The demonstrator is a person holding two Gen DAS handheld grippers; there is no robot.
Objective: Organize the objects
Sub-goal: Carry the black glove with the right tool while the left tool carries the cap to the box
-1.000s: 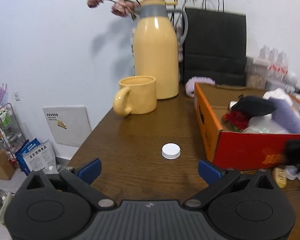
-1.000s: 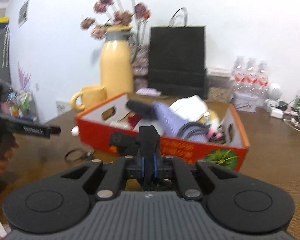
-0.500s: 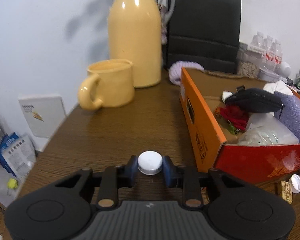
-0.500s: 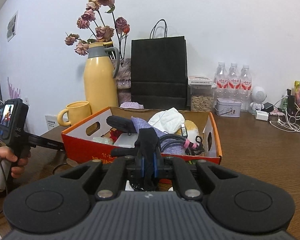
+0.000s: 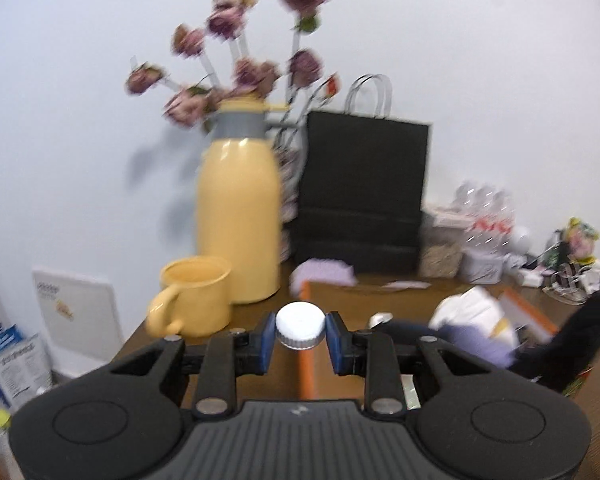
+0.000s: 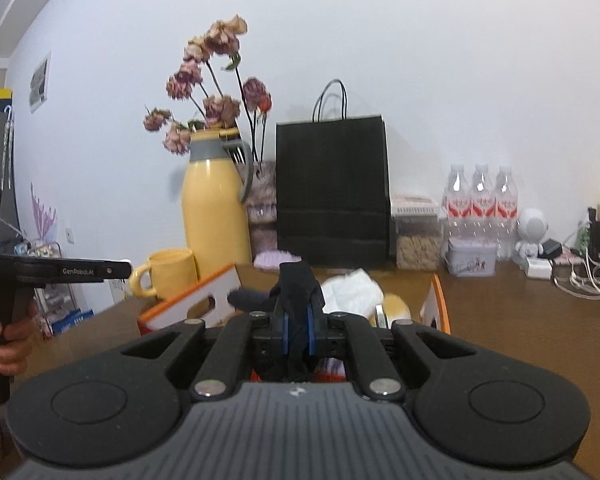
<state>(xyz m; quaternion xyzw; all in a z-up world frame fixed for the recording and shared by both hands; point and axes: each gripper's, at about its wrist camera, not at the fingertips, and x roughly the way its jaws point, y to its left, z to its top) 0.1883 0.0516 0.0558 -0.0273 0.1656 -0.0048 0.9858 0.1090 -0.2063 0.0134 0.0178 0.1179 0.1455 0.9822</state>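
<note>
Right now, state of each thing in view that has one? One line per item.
Left gripper: shut on the white cap, lifted off the table.
Right gripper: shut on a black cloth.
Orange box: open-topped, cluttered with items.
Yellow mug: upright on the table.
Yellow jug: upright, lid on.
Black paper bag: standing upright.
Water bottles: upright, capped.

Cap (image 5: 300, 326): white ridged plastic; jug (image 5: 238, 224): glossy yellow; tabletop (image 6: 520, 320): dark wood grain; bag (image 6: 332, 188): matt black paper
</note>
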